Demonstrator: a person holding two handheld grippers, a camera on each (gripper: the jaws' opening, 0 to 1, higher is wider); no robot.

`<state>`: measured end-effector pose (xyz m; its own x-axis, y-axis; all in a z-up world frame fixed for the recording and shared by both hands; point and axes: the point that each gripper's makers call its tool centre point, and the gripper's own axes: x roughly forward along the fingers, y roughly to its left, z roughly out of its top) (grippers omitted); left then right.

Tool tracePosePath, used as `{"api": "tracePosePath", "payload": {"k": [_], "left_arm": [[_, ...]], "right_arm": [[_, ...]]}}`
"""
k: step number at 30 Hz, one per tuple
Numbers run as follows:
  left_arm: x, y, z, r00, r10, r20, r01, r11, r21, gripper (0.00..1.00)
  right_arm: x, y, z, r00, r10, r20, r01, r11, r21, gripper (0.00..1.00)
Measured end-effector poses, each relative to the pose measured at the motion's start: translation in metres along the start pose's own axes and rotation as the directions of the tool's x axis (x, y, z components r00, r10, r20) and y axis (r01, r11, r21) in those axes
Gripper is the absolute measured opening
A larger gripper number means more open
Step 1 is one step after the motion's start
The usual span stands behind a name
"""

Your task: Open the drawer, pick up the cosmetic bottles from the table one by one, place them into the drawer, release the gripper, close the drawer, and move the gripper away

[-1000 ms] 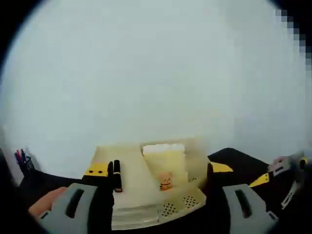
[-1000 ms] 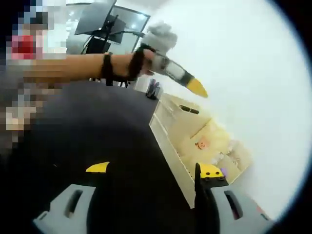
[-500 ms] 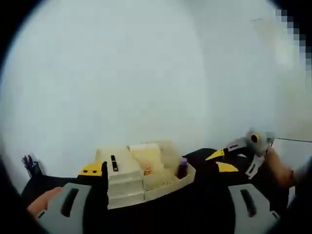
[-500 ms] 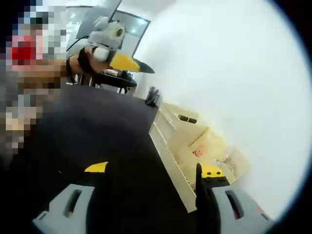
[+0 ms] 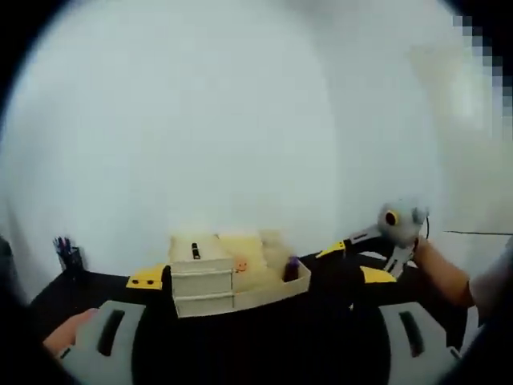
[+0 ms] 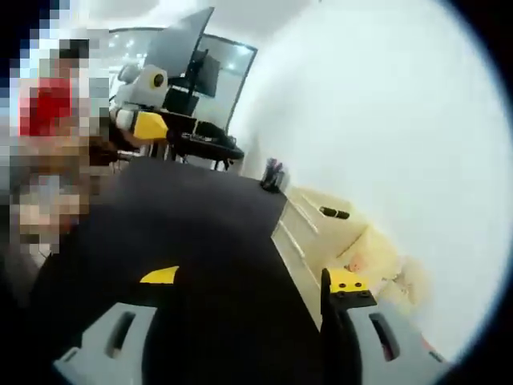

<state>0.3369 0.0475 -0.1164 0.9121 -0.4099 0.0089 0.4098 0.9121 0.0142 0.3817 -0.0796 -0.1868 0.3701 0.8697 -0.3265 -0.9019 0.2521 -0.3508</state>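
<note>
- Both cameras have pulled back from the cream organiser (image 5: 232, 277) over the last second; in the left gripper view it now looks smaller and farther off, and the right tongs (image 5: 346, 255) have come into that view from the right, held in a hand (image 5: 437, 269).
- Room, largest first: a plain pale wall takes most of both views. In the right gripper view, dark glass panels and a black stand (image 6: 192, 88) sit far back, beyond the bench.
- Black bench (image 6: 192, 233): broad, matte and dark. The organiser sits at its far edge against the wall, and a pen cup (image 5: 68, 258) stands well apart to its left.
- Organiser: the drawers (image 5: 204, 290) on its left front look shut, so I judge the task nearly finished, with only the withdrawal left.
- Purple-capped bottle (image 5: 292, 267): it stands in the open tray part on the organiser's right; blur hides whether others lie there.
- Left tongs (image 5: 256, 277): the jaws are spread wide and hold nothing. The right tongs are likewise parted and bare in the right gripper view (image 6: 255, 277).
- Risk: both pairs hang in the air near each other, so a careless swing could knock them together or clip the organiser and tip the bottle.
</note>
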Motion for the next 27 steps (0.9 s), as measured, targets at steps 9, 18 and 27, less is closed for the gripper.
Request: {"api": "tracePosePath", "payload": {"k": [9, 18, 27], "left_arm": [[0.005, 0.0, -0.011, 1.0, -0.025, 0.002, 0.025, 1.0, 0.02, 0.9], [0.012, 0.03, -0.038, 1.0, 0.002, 0.023, -0.002, 1.0, -0.004, 0.88], [0.033, 0.046, -0.043, 0.988, -0.038, 0.148, 0.046, 0.998, -0.052, 0.88]], "right_arm": [[-0.009, -0.008, 0.006, 0.999, -0.034, 0.002, 0.034, 0.999, -0.023, 0.66], [-0.021, -0.016, 0.009, 0.997, -0.074, -0.014, 0.073, 0.996, -0.049, 0.66], [-0.029, -0.031, 0.009, 0.994, -0.109, -0.004, 0.109, 0.993, -0.042, 0.66]]}}
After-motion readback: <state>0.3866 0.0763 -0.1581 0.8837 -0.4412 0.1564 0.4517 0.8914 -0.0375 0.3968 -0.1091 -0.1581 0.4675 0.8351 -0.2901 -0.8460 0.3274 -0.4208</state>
